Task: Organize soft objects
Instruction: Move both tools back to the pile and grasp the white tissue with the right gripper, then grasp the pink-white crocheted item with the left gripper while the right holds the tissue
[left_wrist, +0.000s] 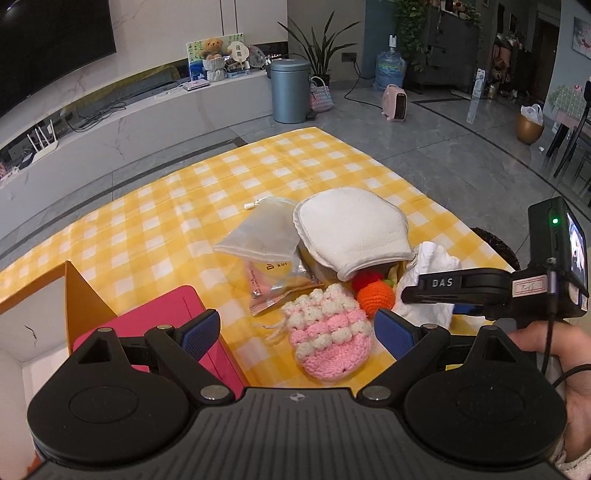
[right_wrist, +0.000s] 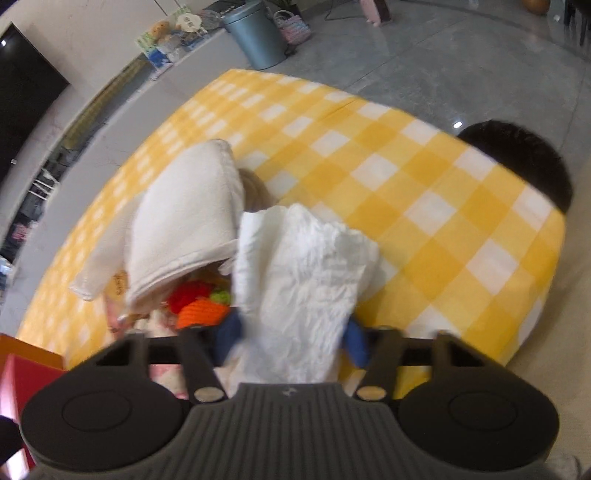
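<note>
While the right tongs close around the white cloth, the left tongs hover agape, empty, directly before the pink crocheted pouch.

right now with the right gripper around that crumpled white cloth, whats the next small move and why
Probably finish closing, then lift a little. The right gripper has its blue pads on either side of the crumpled white cloth, which lies against the white mitt and the orange crochet fruit. A short lift should free it without dragging the pile.
</note>
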